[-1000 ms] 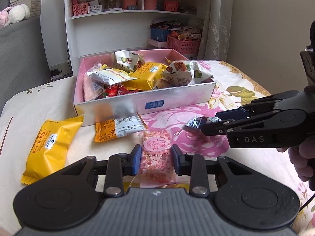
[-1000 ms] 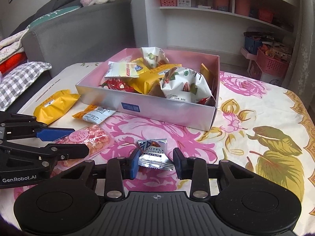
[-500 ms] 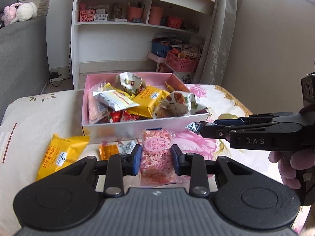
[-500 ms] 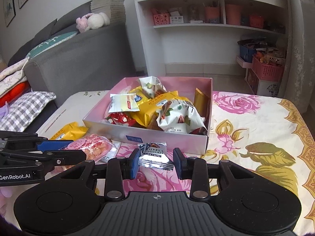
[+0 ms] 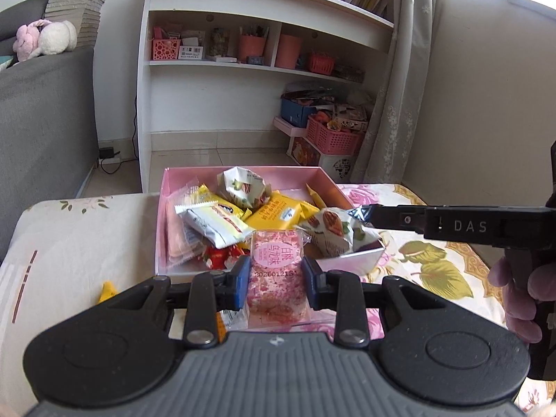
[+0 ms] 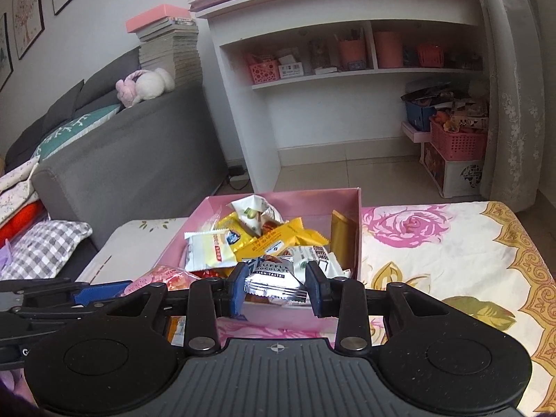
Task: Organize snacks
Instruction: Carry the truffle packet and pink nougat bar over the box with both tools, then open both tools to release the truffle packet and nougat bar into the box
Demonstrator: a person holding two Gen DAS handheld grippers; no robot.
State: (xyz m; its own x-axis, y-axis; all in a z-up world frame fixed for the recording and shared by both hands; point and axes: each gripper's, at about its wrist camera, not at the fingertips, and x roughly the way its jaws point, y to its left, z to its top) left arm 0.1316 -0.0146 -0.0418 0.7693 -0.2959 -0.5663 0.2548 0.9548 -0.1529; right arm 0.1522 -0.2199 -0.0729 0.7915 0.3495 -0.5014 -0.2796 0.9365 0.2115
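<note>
Left hand-held gripper (image 5: 276, 283) clamped on pink bar (image 5: 276, 272): clear crinkly wrap, oblong, long axis pointing ahead toward pink box (image 5: 361, 262). Right hand-held gripper (image 6: 277, 286) clamped on silver chocolate (image 6: 272, 276), foil, squarish, above box's near wall.

This is a lived-in room of a home, a sitting room by the look of it. A grey sofa (image 6: 132, 146) carries cushions and a plush rabbit (image 6: 146, 85), framed pictures (image 6: 27, 10) hang on the wall, and a tall stack of books (image 6: 170, 52) stands behind the sofa. A white shelf unit (image 5: 264, 66) holds pink baskets and pots, a lace curtain (image 5: 406, 80) hangs by the window, and a rose-patterned cloth (image 6: 444, 243) covers the counter.
</note>
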